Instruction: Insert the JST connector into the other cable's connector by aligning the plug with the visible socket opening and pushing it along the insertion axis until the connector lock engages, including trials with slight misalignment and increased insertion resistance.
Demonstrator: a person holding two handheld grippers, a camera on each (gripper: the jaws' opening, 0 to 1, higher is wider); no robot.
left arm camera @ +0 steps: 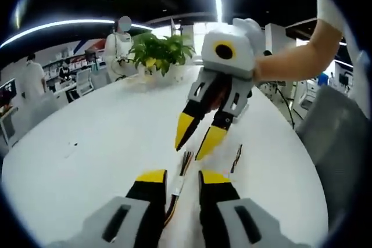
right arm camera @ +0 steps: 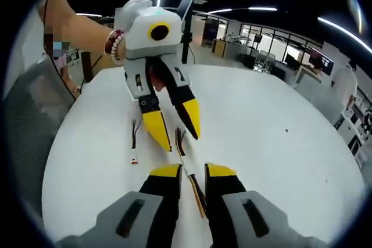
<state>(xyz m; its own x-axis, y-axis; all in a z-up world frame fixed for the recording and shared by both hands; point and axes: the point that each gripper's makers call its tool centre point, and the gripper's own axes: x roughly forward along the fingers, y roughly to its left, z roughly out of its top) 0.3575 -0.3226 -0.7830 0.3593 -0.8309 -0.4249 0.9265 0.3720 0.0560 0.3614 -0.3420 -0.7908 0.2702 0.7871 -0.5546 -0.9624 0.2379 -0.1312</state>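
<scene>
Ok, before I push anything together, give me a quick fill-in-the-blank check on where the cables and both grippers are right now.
1. Both cables lie on a round ____ table.
2. In the left gripper view, one cable runs between the left gripper's two ____.
3. In the right gripper view, the second cable, ending in a small connector, lies apart, touched by ____ gripper.
4. The tips of the right gripper are coloured ____.

Missing words: white; jaws; neither; yellow
</scene>
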